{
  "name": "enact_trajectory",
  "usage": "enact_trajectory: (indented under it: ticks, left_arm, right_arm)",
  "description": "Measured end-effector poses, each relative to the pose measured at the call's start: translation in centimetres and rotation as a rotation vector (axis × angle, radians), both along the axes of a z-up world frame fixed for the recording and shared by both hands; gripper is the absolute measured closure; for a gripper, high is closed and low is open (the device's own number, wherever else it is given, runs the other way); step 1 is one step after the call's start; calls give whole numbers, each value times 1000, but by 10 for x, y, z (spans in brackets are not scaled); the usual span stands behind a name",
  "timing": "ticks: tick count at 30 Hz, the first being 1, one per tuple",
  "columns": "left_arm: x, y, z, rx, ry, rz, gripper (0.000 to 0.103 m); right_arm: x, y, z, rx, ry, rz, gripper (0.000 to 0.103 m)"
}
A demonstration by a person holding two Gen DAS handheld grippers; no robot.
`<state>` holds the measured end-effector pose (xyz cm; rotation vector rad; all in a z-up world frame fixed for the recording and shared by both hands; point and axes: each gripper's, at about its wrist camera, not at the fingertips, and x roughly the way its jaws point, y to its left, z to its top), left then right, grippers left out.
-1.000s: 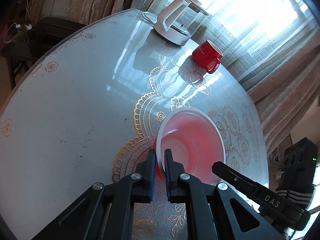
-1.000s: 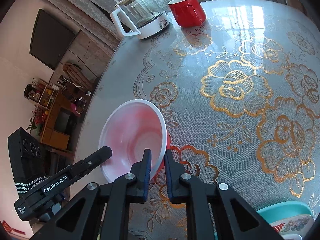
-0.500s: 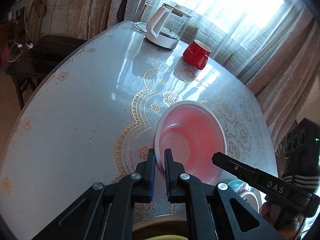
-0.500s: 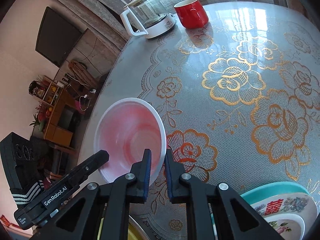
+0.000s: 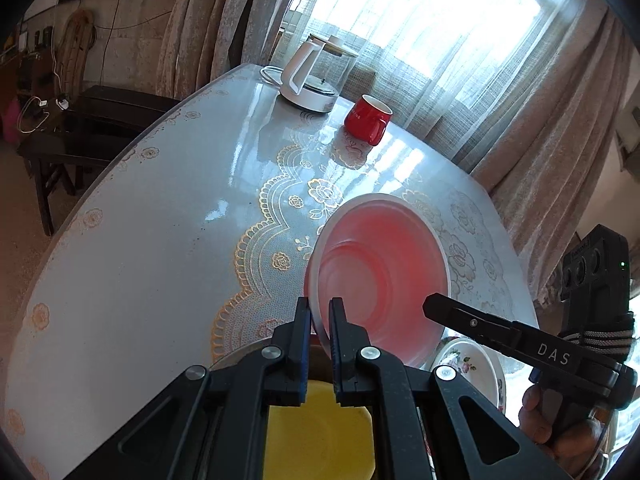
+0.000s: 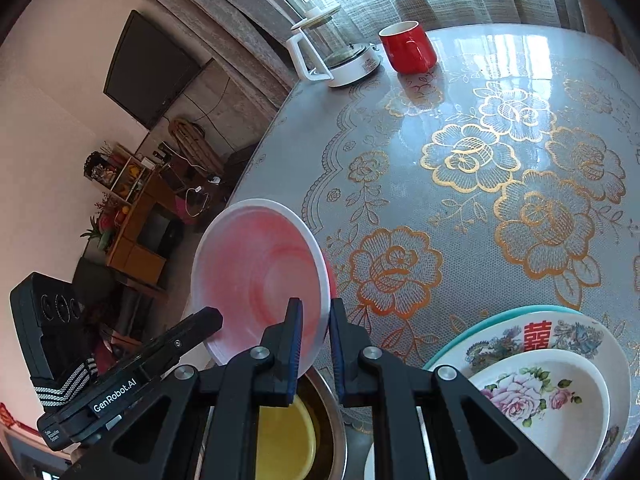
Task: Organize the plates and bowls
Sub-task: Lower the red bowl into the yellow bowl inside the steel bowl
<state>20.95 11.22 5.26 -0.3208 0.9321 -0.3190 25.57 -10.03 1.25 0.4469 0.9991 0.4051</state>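
1. Both claws are gripping one pink bowl (image 5: 380, 276) by opposite sides of its rim: the left claw (image 5: 319, 322) is pinching the bowl's left edge, the right claw (image 6: 312, 328) its right edge, each narrowed onto the thin wall.
2. The bowl is hanging clear of the surface (image 5: 132, 264), tilted with its mouth facing the claws.
3. Directly below and nearer than the bowl, a steel bowl (image 6: 330, 412) with a yellow bowl (image 6: 284, 436) inside is sitting; that nest looks like the drop spot, so the pink bowl probably needs levelling and lowering straight onto it.
4. Right of the steel bowl, floral plates (image 6: 552, 396) are lying stacked on a teal plate (image 6: 460, 346).
5. Far from the bowl, a kettle (image 5: 316, 76) and red mug (image 5: 368, 120) are standing by the curtained window.
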Motion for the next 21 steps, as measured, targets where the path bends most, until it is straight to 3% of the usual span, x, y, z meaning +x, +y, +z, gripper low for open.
enact_trajectory:
  ticks: [8, 21]
  left_arm:
    - [-44, 10, 11, 11, -37, 10, 94]
    - [-88, 34, -6, -41, 29, 24, 94]
  right_arm:
    - [-35, 9, 9, 13, -29, 50, 90]
    - [-73, 25, -2, 30, -3, 139, 90]
